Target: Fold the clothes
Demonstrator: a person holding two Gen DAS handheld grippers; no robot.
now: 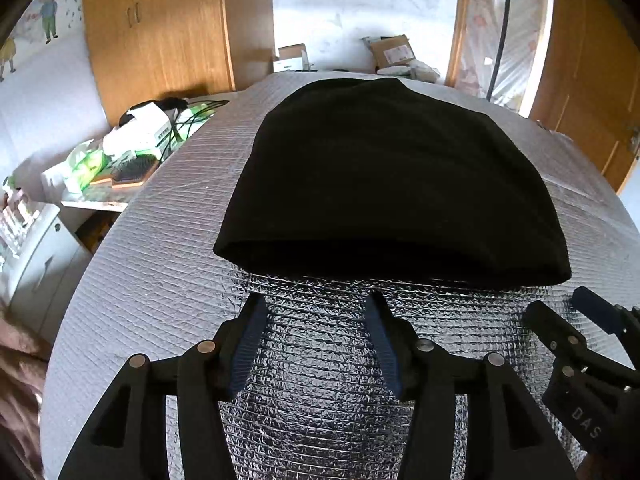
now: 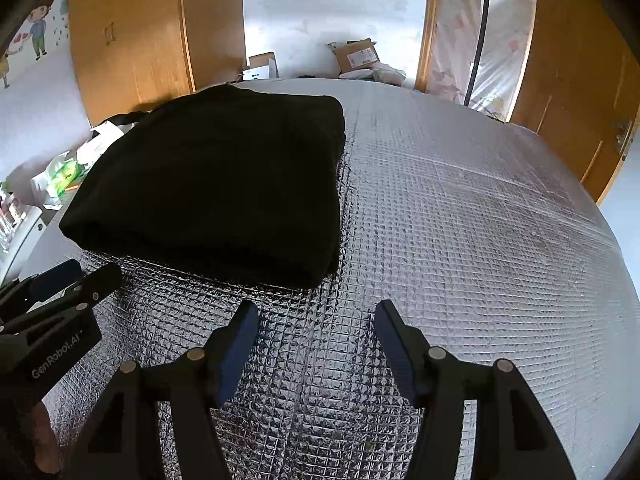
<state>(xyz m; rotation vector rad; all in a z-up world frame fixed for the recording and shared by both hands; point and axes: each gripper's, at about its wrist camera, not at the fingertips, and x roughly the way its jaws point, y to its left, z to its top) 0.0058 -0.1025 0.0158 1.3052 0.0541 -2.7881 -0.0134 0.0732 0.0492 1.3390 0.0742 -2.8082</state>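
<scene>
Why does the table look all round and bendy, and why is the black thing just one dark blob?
Left wrist view: the fisheye lens bends the silver table cover into a dome, and the folded black garment is so dark that its folds barely show. Right wrist view: the same curving, daylight glare whitens the cover's far right, and the foil looks darker and shaded near the open right gripper.
</scene>
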